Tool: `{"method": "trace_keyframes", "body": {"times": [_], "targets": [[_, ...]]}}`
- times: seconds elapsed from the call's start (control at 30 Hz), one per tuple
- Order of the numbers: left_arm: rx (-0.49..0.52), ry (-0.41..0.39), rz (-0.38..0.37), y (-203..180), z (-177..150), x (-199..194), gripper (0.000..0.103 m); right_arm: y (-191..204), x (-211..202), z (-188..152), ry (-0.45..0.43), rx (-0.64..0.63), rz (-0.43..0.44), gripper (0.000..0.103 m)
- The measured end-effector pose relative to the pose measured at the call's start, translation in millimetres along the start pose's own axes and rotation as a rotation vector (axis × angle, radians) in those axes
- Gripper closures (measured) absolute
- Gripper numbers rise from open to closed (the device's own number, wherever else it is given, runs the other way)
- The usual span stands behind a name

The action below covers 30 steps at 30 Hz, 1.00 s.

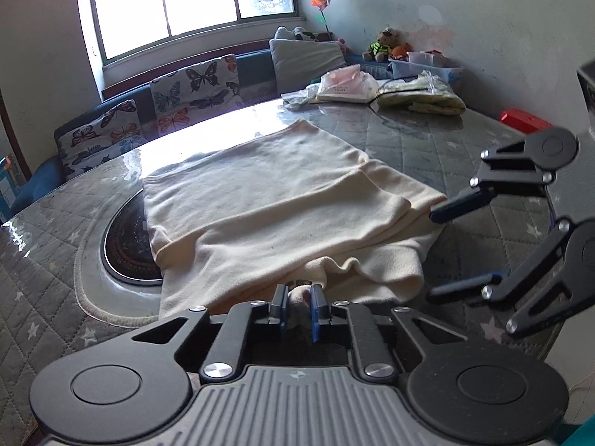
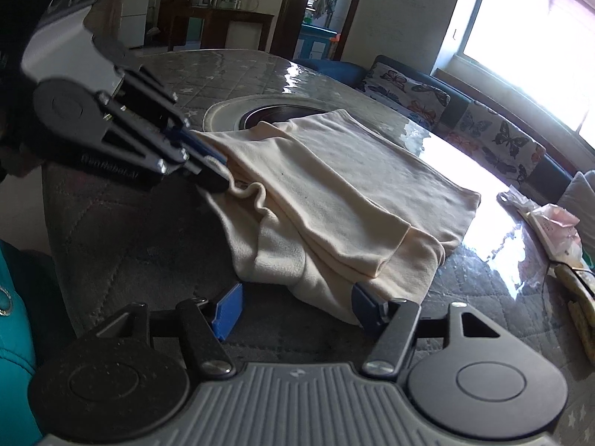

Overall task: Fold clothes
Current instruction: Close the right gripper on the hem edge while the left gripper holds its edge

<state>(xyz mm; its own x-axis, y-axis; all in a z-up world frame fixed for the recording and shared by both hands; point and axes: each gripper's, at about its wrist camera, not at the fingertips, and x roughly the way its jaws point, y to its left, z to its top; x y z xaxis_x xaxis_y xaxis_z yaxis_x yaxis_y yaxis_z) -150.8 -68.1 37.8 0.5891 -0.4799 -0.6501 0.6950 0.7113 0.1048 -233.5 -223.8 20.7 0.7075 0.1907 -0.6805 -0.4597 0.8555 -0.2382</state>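
Observation:
A cream garment [image 1: 282, 200] lies partly folded on the quilted grey table [image 1: 427, 137], its sleeves laid over the body. My left gripper [image 1: 299, 303] is shut on a bunched near edge of the garment; it also shows in the right wrist view [image 2: 214, 173], pinching the cloth's left corner. My right gripper [image 2: 293, 306] is open, its blue pads on either side of the garment's [image 2: 334, 193] near right corner, low at the table. In the left wrist view the right gripper [image 1: 431, 254] sits open at the garment's right edge.
A round inset burner [image 1: 126, 245] lies partly under the garment's left side. Folded cloths and bags [image 1: 390, 89] sit at the table's far right. A butterfly-print bench cushion [image 1: 160, 107] runs under the window. A teal object [image 2: 15, 319] is at my near left.

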Motion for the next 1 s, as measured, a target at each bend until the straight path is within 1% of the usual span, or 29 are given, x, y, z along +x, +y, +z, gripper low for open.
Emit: {"method": "trace_keyframes", "body": {"times": [0.2, 0.37, 0.43, 0.47, 0.53, 0.57, 0.6, 0.63, 0.67, 0.7, 0.73, 0.83, 0.87, 0.97, 1.0], "targets": [[-0.060, -0.022, -0.007, 12.5, 15.2, -0.4, 0.091, -0.6, 9.0, 3.3, -0.034, -0.041, -0.036, 0.037], [-0.099, -0.034, -0.017, 22.1, 25.2, 3.9, 0.091, -3.4, 19.2, 8.9, -0.061, -0.051, -0.049, 0.041], [-0.112, -0.036, -0.023, 25.5, 27.3, 5.1, 0.091, -6.1, 23.2, 11.7, -0.063, -0.041, -0.048, 0.046], [-0.113, -0.037, -0.026, 26.6, 27.5, 5.4, 0.091, -7.8, 25.1, 13.1, -0.063, -0.032, -0.045, 0.050], [-0.116, -0.038, -0.034, 29.2, 27.0, 5.7, 0.090, -11.6, 27.2, 16.4, -0.064, -0.009, -0.035, 0.062], [-0.117, -0.037, -0.040, 30.5, 26.3, 5.4, 0.090, -13.8, 27.4, 18.2, -0.066, 0.004, -0.028, 0.065], [-0.115, -0.038, -0.044, 31.2, 25.0, 4.1, 0.087, -16.7, 26.9, 20.0, -0.068, 0.019, -0.017, 0.074], [-0.110, -0.043, -0.048, 31.8, 23.5, 2.0, 0.085, -20.7, 26.7, 21.8, -0.071, 0.040, -0.005, 0.080], [-0.103, -0.048, -0.047, 32.0, 21.9, -0.4, 0.084, -22.9, 26.3, 22.9, -0.072, 0.052, 0.003, 0.081], [-0.093, -0.055, -0.040, 31.7, 20.2, -3.5, 0.079, -27.3, 26.0, 25.1, -0.072, 0.077, 0.019, 0.084], [-0.083, -0.061, -0.034, 31.3, 18.4, -6.5, 0.068, -30.9, 25.4, 27.2, -0.075, 0.095, 0.026, 0.085], [-0.043, -0.077, -0.016, 30.1, 12.6, -15.0, 0.054, -41.9, 24.2, 33.5, -0.086, 0.149, 0.051, 0.088], [-0.031, -0.078, -0.015, 30.2, 10.5, -16.6, 0.053, -44.0, 24.0, 34.8, -0.089, 0.159, 0.054, 0.089], [0.008, -0.068, -0.016, 28.2, 4.7, -15.8, 0.043, -51.4, 25.0, 40.2, -0.100, 0.194, 0.068, 0.090], [0.021, -0.063, -0.013, 26.7, 3.3, -14.4, 0.039, -53.1, 25.4, 41.3, -0.101, 0.205, 0.072, 0.090]]}}
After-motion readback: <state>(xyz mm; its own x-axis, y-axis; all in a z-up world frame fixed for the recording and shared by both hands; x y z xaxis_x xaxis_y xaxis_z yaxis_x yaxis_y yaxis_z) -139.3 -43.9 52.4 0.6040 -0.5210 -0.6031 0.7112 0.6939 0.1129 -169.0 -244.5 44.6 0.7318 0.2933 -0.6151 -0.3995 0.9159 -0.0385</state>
